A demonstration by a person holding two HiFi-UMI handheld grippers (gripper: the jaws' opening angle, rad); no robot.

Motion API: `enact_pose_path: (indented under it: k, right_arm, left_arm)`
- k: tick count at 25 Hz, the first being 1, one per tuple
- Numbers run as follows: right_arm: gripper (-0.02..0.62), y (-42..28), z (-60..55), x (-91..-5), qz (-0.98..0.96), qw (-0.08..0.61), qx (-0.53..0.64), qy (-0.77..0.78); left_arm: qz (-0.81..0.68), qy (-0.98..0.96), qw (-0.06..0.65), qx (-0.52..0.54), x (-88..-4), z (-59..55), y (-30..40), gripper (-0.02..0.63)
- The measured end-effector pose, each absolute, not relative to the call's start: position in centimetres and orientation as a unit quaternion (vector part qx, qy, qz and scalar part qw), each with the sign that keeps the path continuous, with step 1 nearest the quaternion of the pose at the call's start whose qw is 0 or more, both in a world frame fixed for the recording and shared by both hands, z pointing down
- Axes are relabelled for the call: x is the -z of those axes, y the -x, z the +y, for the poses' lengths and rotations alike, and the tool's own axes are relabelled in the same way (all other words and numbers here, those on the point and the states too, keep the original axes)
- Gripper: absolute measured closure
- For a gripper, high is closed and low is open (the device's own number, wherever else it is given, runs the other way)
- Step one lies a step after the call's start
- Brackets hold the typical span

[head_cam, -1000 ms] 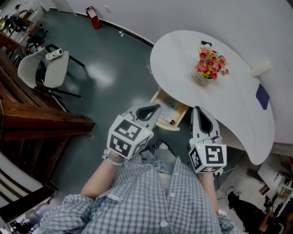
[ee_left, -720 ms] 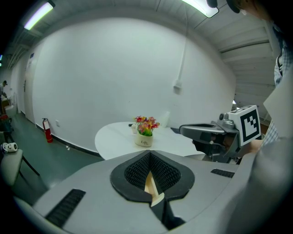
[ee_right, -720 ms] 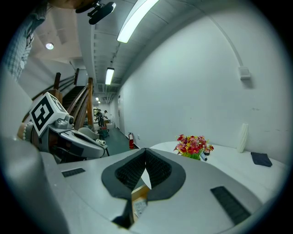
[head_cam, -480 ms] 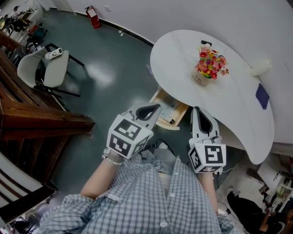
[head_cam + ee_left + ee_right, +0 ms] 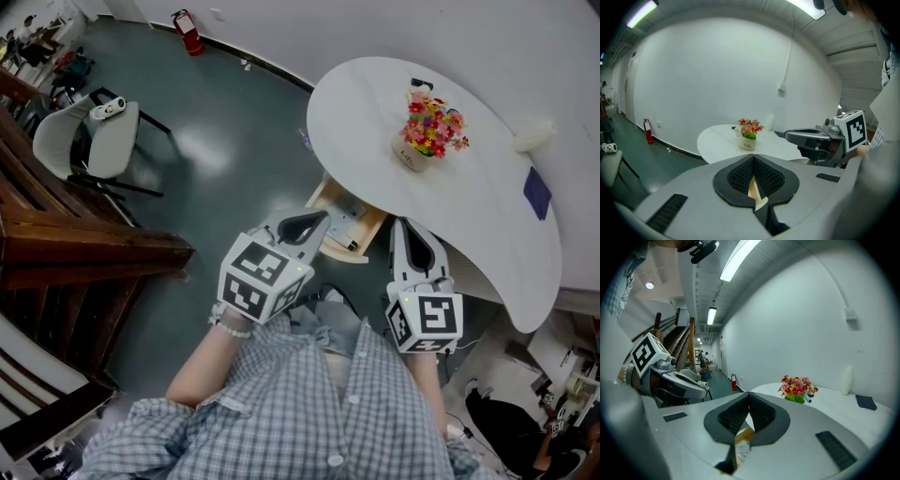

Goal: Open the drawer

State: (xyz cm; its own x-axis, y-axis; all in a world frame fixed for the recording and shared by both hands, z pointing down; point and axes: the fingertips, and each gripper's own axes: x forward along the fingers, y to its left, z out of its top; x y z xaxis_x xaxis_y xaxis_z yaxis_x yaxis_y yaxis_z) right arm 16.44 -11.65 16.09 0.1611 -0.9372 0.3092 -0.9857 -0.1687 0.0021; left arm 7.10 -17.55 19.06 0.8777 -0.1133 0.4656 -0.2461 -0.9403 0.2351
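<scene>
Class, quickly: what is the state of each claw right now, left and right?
Left claw: closed, holding nothing.
Right claw: closed, holding nothing.

White table [image 5: 487,225] at right. Flowerpot [image 5: 427,133] on it, dark cloth [image 5: 536,194] at its right edge. Drawer [image 5: 349,225] open under the table's near-left rim. Left gripper [image 5: 312,222] and right gripper [image 5: 409,231] side by side near the drawer; contact unclear. Chair [image 5: 94,141] far left.
</scene>
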Motion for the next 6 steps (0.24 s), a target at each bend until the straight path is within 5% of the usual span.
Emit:
enact_pose_path:
  k: [6]
  right_arm:
    - [0.586,-16.16,-11.73,-16.30,-0.636,0.104,-0.122,-0.755]
  left_arm:
    - [-0.102,-0.957,0.152,-0.223,-19.03,-17.96,-6.72,0.600]
